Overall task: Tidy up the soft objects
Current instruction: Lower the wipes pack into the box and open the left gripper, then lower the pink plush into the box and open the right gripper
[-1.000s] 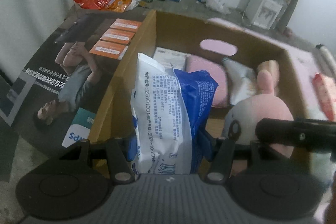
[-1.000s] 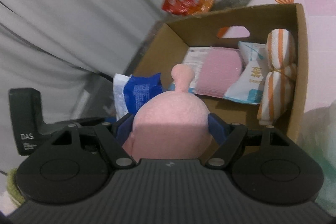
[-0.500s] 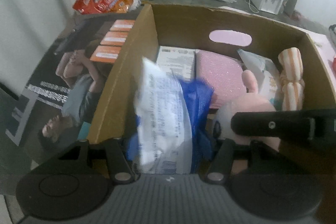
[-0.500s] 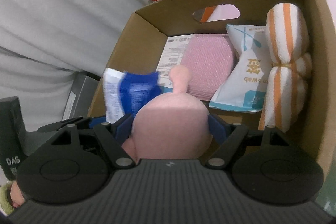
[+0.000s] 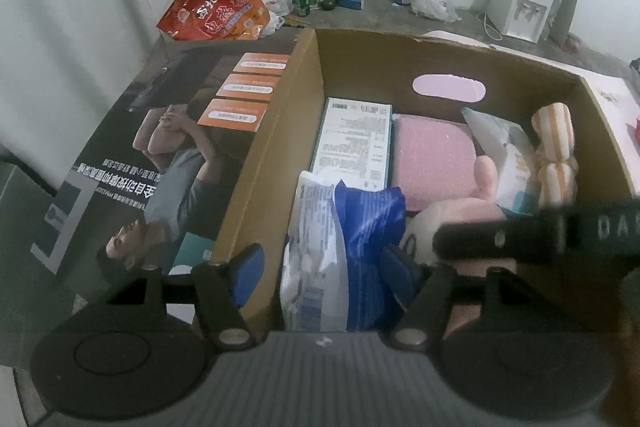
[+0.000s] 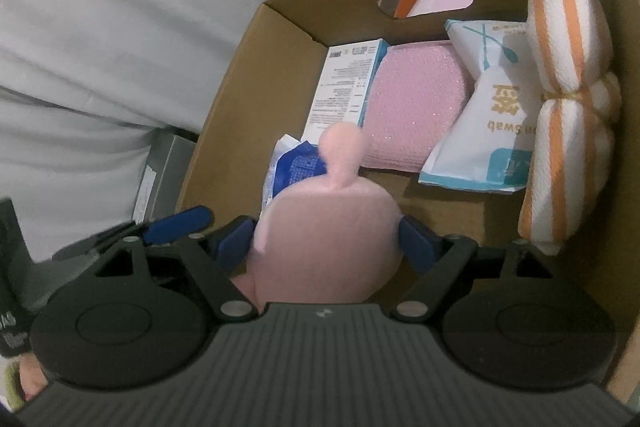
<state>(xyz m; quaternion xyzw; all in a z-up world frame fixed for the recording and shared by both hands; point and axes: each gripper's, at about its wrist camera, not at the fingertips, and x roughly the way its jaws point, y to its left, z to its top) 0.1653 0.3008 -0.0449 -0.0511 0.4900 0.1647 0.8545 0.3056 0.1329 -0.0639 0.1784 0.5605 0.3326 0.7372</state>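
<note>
Late stage, by my judgement. Left gripper (image 5: 332, 275) is standing spread, blue-and-white packet (image 5: 340, 247) loose between its fingers inside the cardboard box (image 5: 272, 155). Right gripper (image 6: 326, 239) is pinching the pink plush (image 6: 328, 227), hovering over the box. Ahead of both: one paper carton (image 6: 346, 83), one pink pad (image 6: 416, 103), one swab pouch (image 6: 484, 119), one striped towel roll (image 6: 568, 103). Plush release left.

Black tool (image 5: 324, 267), blue fingertips (image 5: 249, 273)
</note>
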